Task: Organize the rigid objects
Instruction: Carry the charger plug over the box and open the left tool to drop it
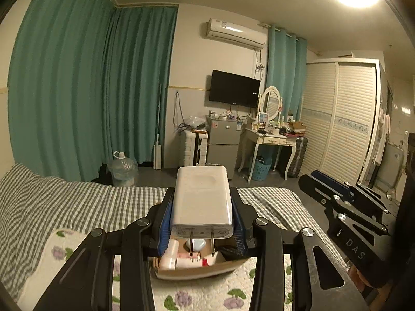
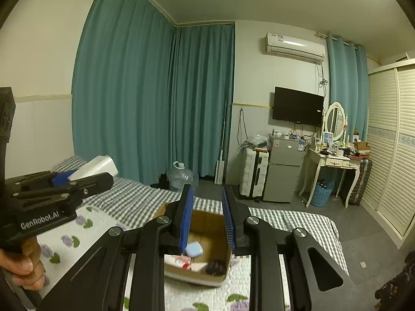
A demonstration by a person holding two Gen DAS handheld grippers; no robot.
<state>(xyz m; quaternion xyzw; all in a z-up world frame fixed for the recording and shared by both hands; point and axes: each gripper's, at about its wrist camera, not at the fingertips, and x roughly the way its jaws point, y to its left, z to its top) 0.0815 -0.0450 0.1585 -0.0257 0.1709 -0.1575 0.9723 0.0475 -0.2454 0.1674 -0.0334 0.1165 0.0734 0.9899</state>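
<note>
My left gripper [image 1: 202, 202] is shut on a white power adapter [image 1: 202, 199] with two metal prongs pointing back at the camera, held above a cardboard box [image 1: 197, 269]. The box sits on the bed and holds a pale blue case [image 2: 194, 249], white items and a dark object [image 2: 215, 266]. My right gripper [image 2: 206, 207] is open and empty, hovering over the box [image 2: 207, 223]. The left gripper and its adapter [image 2: 94, 167] show at the left of the right wrist view. The right gripper [image 1: 329, 181] shows at the right of the left wrist view.
The box rests on a floral quilt [image 1: 207, 295] over a checked sheet [image 1: 77, 202]. Beyond the bed are a water jug [image 1: 122, 168], white suitcase [image 1: 193, 147], small fridge [image 1: 224, 142], dressing table [image 1: 272, 140], blue basket [image 1: 260, 171] and louvred wardrobe [image 1: 342, 119].
</note>
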